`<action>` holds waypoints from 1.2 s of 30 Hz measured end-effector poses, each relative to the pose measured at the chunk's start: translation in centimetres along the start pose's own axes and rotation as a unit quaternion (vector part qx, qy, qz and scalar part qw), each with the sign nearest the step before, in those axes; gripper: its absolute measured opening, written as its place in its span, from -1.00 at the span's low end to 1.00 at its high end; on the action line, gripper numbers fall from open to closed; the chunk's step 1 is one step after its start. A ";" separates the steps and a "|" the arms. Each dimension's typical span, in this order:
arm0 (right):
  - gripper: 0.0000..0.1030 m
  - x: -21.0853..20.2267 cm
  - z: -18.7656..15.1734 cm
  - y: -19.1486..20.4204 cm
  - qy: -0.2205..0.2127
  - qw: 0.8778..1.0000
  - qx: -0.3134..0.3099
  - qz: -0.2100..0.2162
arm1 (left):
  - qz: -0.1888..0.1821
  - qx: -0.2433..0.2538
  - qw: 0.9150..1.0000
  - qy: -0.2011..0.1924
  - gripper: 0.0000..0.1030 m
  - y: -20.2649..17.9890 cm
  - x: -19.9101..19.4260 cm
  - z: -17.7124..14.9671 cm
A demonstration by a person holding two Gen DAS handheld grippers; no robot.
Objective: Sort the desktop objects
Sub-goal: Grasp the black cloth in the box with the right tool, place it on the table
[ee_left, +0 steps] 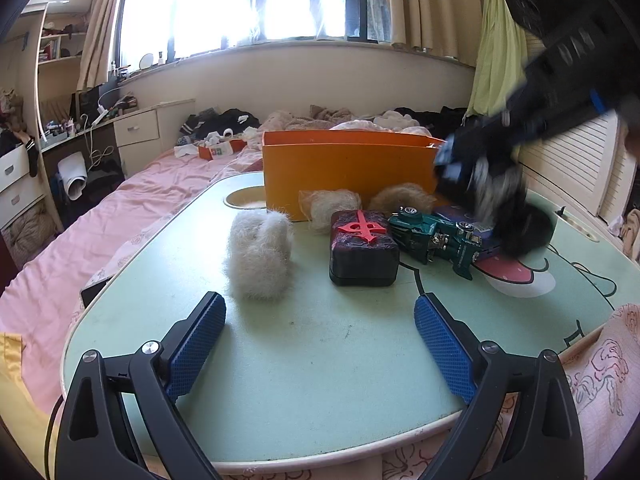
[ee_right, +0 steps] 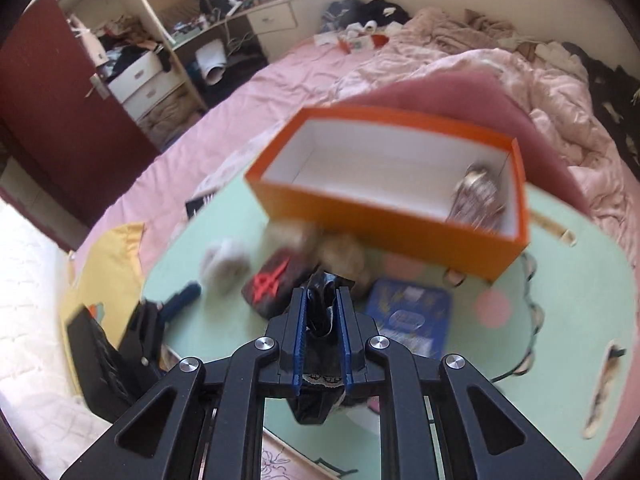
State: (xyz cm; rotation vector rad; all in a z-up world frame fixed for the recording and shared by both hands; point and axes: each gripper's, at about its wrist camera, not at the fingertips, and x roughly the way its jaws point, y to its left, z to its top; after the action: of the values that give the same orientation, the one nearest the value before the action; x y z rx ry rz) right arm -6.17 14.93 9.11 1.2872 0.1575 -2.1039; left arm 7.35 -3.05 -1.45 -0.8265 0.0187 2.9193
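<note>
Left gripper (ee_left: 320,344), at the table's near edge, stood with its blue-padded jaws wide apart over bare mint-green table (ee_left: 320,380), nothing between them. Just beyond its left finger lay a white fluffy item (ee_left: 259,258); to the right of that, near the table's middle, a dark box with a red emblem (ee_left: 363,247). Right of the box lay a teal toy car (ee_left: 434,238), resting partly on a blue tin (ee_right: 408,316). Two more fluffy pieces, one pale (ee_left: 334,204) and one tan (ee_left: 402,200), sat against the front wall of the orange box (ee_left: 348,172), which stood toward the table's far edge.

Right gripper (ee_right: 322,312), seen from its own camera, had its jaws drawn together and clamped on a black fluffy item (ee_right: 320,308), held above the table near the blue tin; in the left view it appeared blurred at the orange box's right end. The orange box was open-topped with a white interior, and one patterned object (ee_right: 478,196), too blurred to identify, lay at its right end. A pink-sheeted bed (ee_left: 132,200) lay beyond the table.
</note>
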 end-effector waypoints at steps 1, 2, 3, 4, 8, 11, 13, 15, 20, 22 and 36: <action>-0.73 0.5 -0.2 0.1 -0.003 1.000 -0.002 0.004 | 0.000 0.000 1.000 0.000 0.85 0.0 0.0 0.0; -0.67 0.8 -0.4 0.3 -0.011 1.000 0.001 0.020 | 0.000 0.000 1.000 0.000 0.85 0.0 0.0 0.0; -0.66 1.0 -0.4 0.4 -0.016 0.999 0.006 0.031 | 0.000 0.000 1.000 0.000 0.85 0.0 0.0 0.0; -0.55 1.2 -0.2 0.4 -0.024 0.999 0.011 0.046 | 0.000 0.000 1.000 0.000 0.85 0.0 0.0 0.0; -0.22 -0.2 -1.5 0.4 -0.065 0.997 0.011 0.037 | 0.000 0.000 1.000 -0.001 0.85 0.0 -0.1 0.0; -0.10 -1.2 -3.2 -0.4 -0.081 0.997 0.012 0.000 | 0.000 0.000 1.000 -0.001 0.85 0.0 -0.1 0.0; -0.04 -1.4 -4.3 -1.2 -0.083 0.996 0.014 -0.028 | 0.000 0.000 1.000 -0.001 0.85 0.0 -0.1 0.0; -0.04 -1.1 -5.9 -2.0 -0.081 0.995 0.023 -0.059 | 0.000 0.000 1.000 -0.001 0.85 0.0 -0.1 0.0; -0.04 0.6 -8.7 -4.1 -0.068 0.993 0.057 -0.079 | 0.000 0.000 1.000 -0.001 0.85 0.0 -0.2 0.0; 0.03 1.2 -9.1 -4.3 -0.069 0.992 0.053 -0.089 | 0.001 0.000 1.000 0.000 0.85 0.0 -0.1 0.0; 0.81 2.3 -9.3 -3.4 -0.060 0.988 0.027 -0.137 | -0.037 -0.078 0.995 -0.043 0.85 2.7 -2.9 4.5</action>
State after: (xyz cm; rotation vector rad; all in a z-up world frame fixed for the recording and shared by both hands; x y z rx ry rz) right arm -1.90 20.43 1.69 1.2228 0.2375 -2.4265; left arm 7.17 -5.89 3.90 -0.7036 -0.2441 2.9117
